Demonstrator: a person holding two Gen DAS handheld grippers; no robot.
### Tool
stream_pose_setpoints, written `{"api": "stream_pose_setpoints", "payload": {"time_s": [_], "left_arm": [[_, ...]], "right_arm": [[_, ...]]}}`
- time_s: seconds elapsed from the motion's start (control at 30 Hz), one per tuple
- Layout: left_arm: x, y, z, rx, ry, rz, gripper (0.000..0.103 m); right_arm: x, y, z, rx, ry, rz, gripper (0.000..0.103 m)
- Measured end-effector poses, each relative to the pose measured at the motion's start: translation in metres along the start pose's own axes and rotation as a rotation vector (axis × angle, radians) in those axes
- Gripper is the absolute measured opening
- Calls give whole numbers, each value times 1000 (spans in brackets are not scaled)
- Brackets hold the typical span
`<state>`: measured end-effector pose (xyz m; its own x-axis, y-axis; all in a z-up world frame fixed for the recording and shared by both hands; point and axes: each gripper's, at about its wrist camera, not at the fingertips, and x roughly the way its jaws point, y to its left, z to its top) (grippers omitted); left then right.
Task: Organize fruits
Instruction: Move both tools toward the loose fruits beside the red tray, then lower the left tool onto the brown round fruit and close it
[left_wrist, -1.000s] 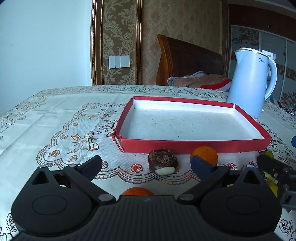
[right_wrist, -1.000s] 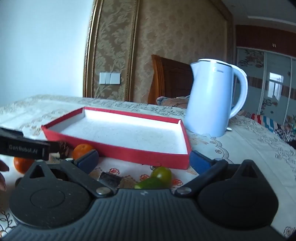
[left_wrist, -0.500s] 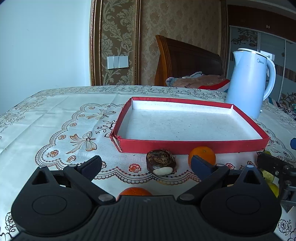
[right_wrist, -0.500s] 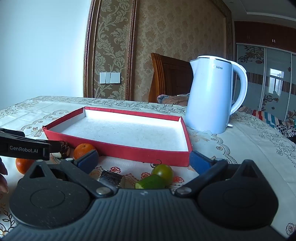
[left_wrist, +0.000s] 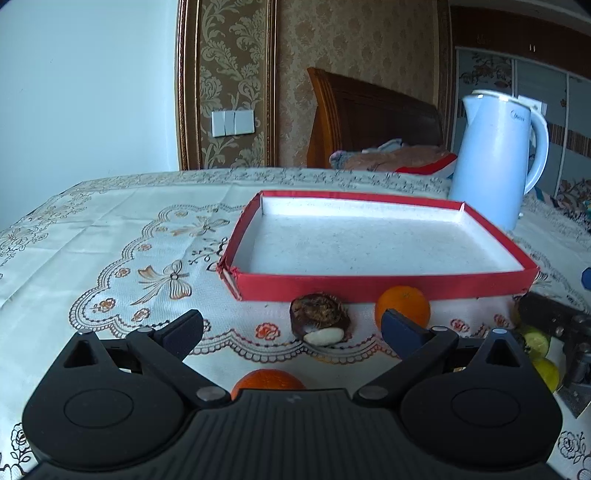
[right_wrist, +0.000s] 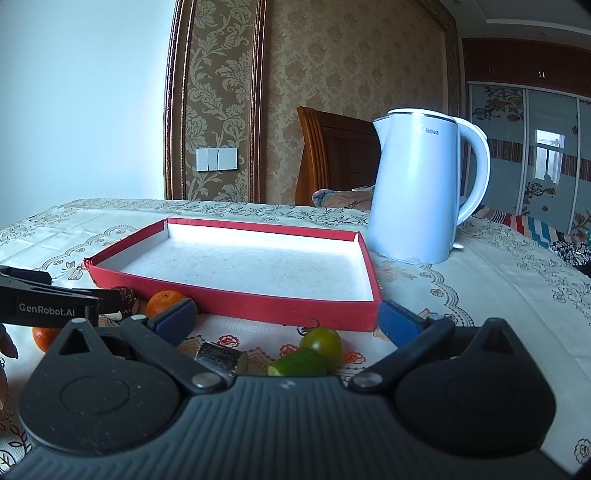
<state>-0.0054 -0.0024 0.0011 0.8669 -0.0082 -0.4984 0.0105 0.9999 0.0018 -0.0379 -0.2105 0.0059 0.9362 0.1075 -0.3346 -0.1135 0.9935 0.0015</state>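
A shallow red tray (left_wrist: 384, 287) (right_wrist: 280, 309) with a white floor lies on the tablecloth, with nothing in it. In front of it, in the left wrist view, sit a dark brown fruit (left_wrist: 319, 317) and an orange (left_wrist: 402, 305). A second orange (left_wrist: 267, 380) lies between the fingers of my open left gripper (left_wrist: 291, 330), close to its body. My right gripper (right_wrist: 286, 319) is open too, over a green round fruit (right_wrist: 322, 345), a cucumber piece (right_wrist: 295, 363) and a dark cut piece (right_wrist: 219, 358). The left gripper (right_wrist: 44, 308) shows at the left of the right wrist view.
A pale blue electric kettle (left_wrist: 495, 158) (right_wrist: 421, 184) stands behind the tray's right corner. A wooden chair (left_wrist: 369, 122) with cloth on it is beyond the table's far edge. Bare tablecloth (left_wrist: 129, 229) stretches to the left of the tray.
Both grippers have drawn back and risen a little, so the tray and the fruit sit lower and farther off in each view. Nothing was picked up.
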Motion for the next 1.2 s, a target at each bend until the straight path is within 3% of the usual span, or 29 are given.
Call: {"api": "stream_pose_setpoints", "payload": {"time_s": [0.17, 0.5, 0.67, 0.73, 0.93, 1.07, 1.2], "left_arm": [[7, 4, 1, -27, 74, -40, 103], [-14, 8, 0, -54, -75, -51, 103], [-12, 14, 2, -75, -14, -82, 103], [-10, 14, 0, -56, 42, -103, 103], [-25, 5, -16, 17, 44, -114, 103], [-30, -7, -25, 101, 54, -72, 103], [-28, -11, -26, 132, 74, -95, 103]], "right_arm": [[1, 0, 0, 2, 2, 0, 103], [1, -2, 0, 18, 5, 1, 103], [1, -4, 0, 31, 8, 2, 103], [1, -5, 0, 35, 5, 2, 103], [1, -10, 0, 64, 7, 0, 103], [2, -12, 0, 76, 7, -2, 103], [1, -13, -1, 84, 5, -7, 103]]}}
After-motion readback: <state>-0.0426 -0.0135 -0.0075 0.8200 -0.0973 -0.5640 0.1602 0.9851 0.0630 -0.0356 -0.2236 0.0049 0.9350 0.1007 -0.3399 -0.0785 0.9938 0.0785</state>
